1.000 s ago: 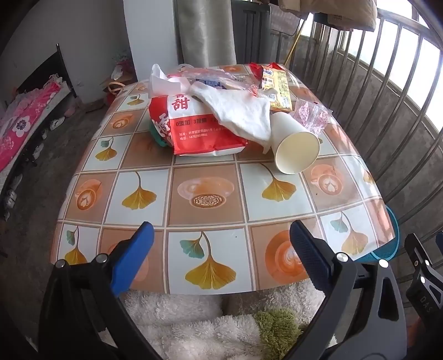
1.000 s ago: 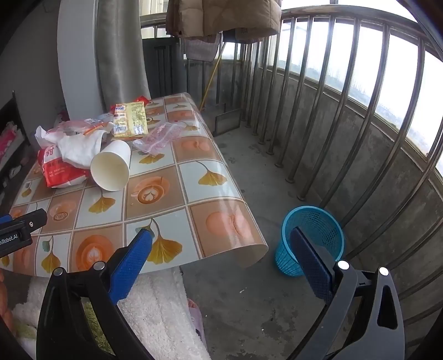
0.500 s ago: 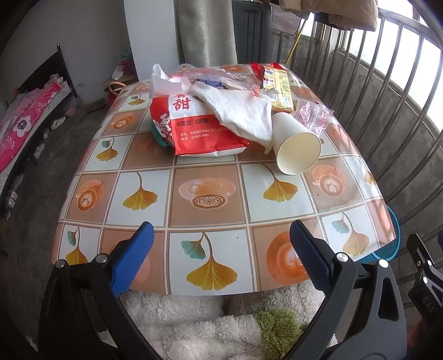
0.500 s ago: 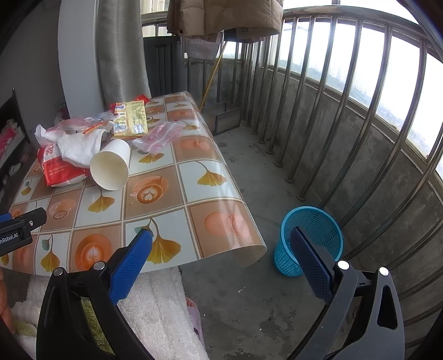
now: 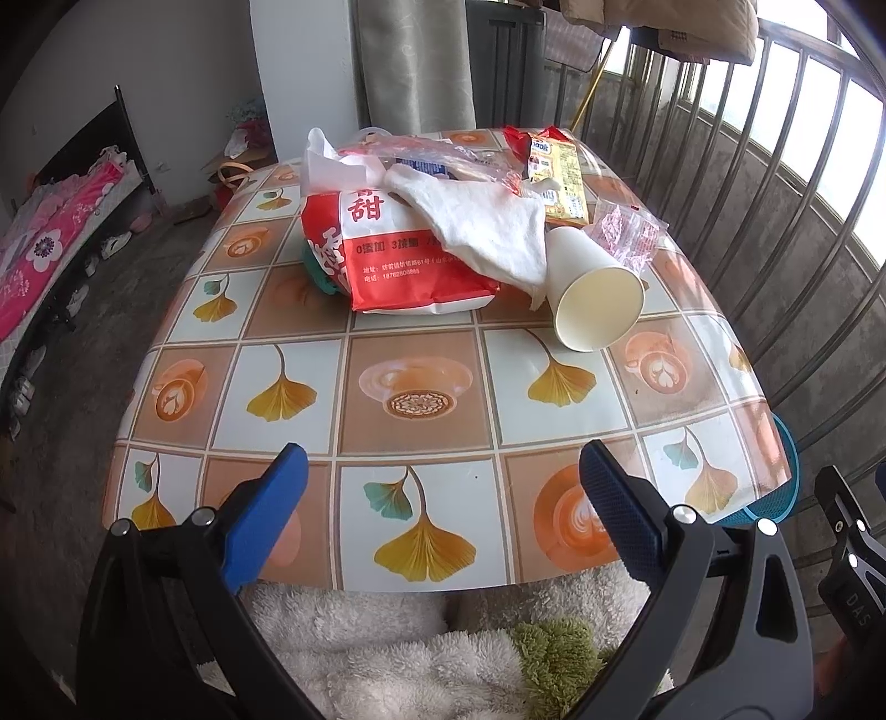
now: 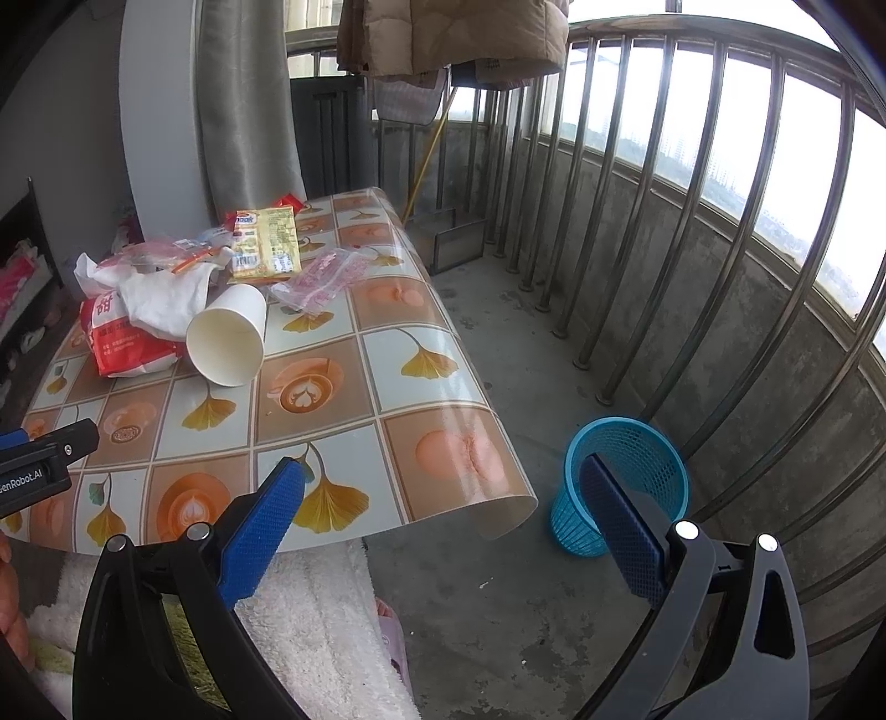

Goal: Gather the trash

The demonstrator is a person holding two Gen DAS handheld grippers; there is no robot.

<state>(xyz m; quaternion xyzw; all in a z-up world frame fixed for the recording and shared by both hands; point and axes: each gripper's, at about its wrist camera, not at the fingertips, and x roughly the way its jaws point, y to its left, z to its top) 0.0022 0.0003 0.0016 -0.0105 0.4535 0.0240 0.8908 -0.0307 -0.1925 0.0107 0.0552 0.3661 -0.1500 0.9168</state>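
Trash lies heaped at the far side of the patterned table (image 5: 421, 354): a red and white bag (image 5: 398, 260), a white tissue (image 5: 487, 227) draped over it, a paper cup (image 5: 595, 302) on its side, a yellow wrapper (image 5: 556, 177) and a clear pink-printed bag (image 5: 628, 230). My left gripper (image 5: 443, 487) is open over the near table edge, empty. In the right wrist view the cup (image 6: 230, 338), the tissue (image 6: 166, 293) and the yellow wrapper (image 6: 266, 243) show at left. My right gripper (image 6: 443, 498) is open and empty past the table's right corner, near a blue mesh bin (image 6: 626, 482) on the floor.
A metal railing (image 6: 692, 249) and concrete wall run along the right. A white fluffy cloth (image 5: 387, 648) lies below the near table edge. A bed with pink bedding (image 5: 50, 249) stands far left. A curtain (image 6: 243, 111) and hanging clothes (image 6: 454, 33) are behind the table.
Both grippers have drifted slightly; the views shift a little towards the table. Nothing on the table has moved and both stay open.
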